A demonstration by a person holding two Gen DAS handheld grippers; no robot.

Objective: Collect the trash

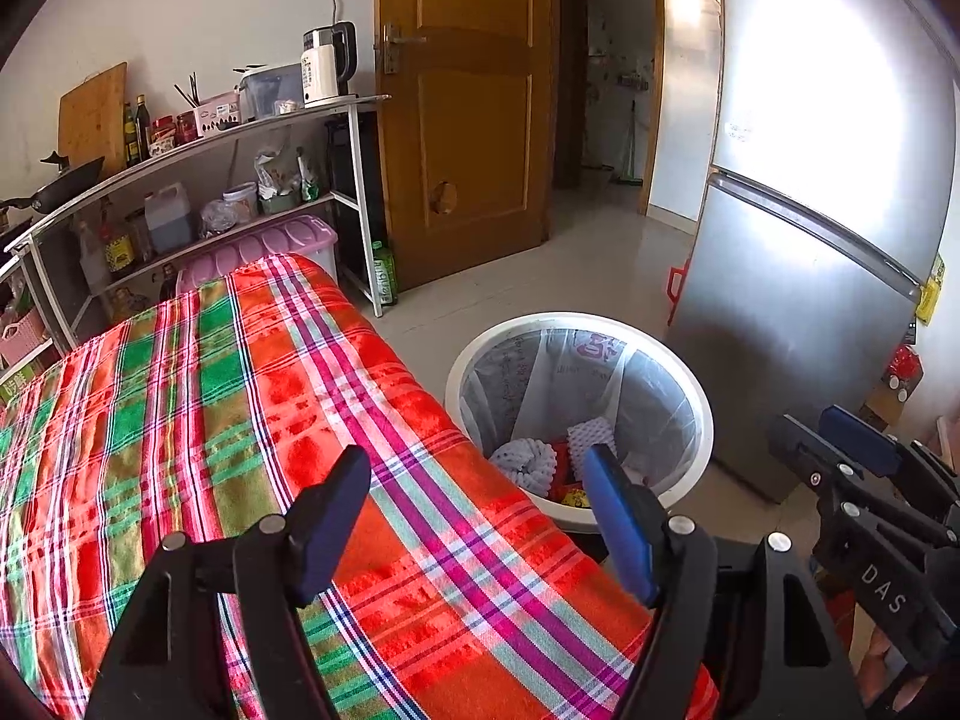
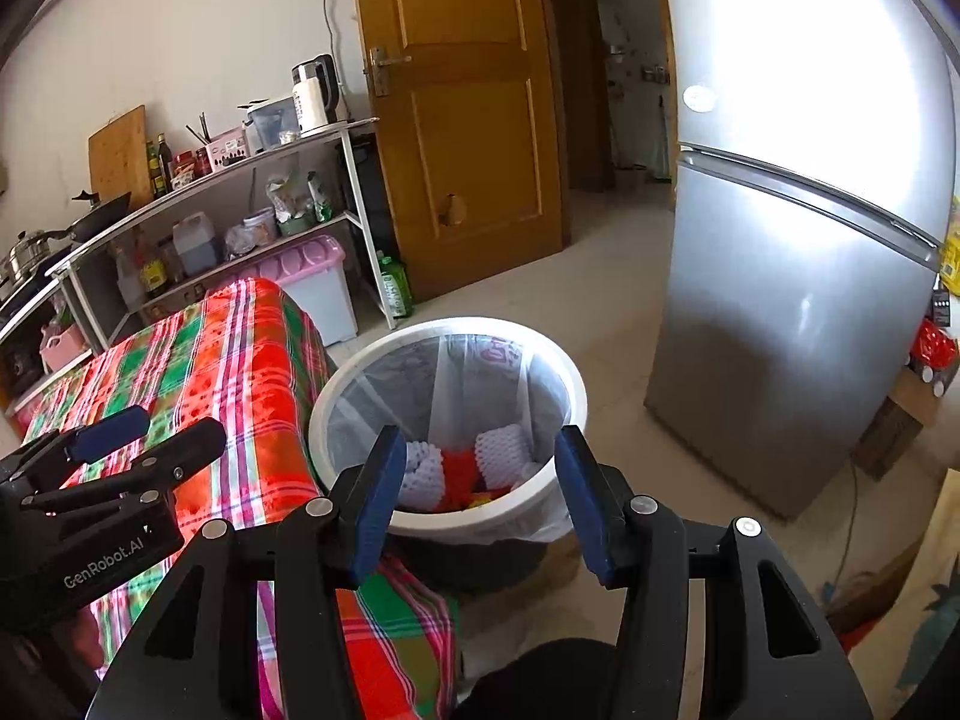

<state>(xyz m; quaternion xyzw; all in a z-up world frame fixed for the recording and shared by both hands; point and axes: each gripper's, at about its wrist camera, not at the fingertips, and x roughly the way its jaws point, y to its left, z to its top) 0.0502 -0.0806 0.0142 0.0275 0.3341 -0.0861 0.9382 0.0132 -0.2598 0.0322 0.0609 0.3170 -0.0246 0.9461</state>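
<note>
Both the left gripper (image 1: pixel 477 516) and the right gripper (image 2: pixel 477 498) are standing with jaws spread and nothing between them. The trash is lying inside the lined trash bin (image 2: pixel 360 360), which is standing on the floor just beside the cloth-covered surface (image 1: pixel 240 390). Two white foam nets (image 2: pixel 501 450) are showing, with red and yellow wrappers (image 2: pixel 462 471) between them; the wrapper count cannot be told. Judged light, soft and crushable, each net is best taken across its middle. No trash is showing on the surface.
</note>
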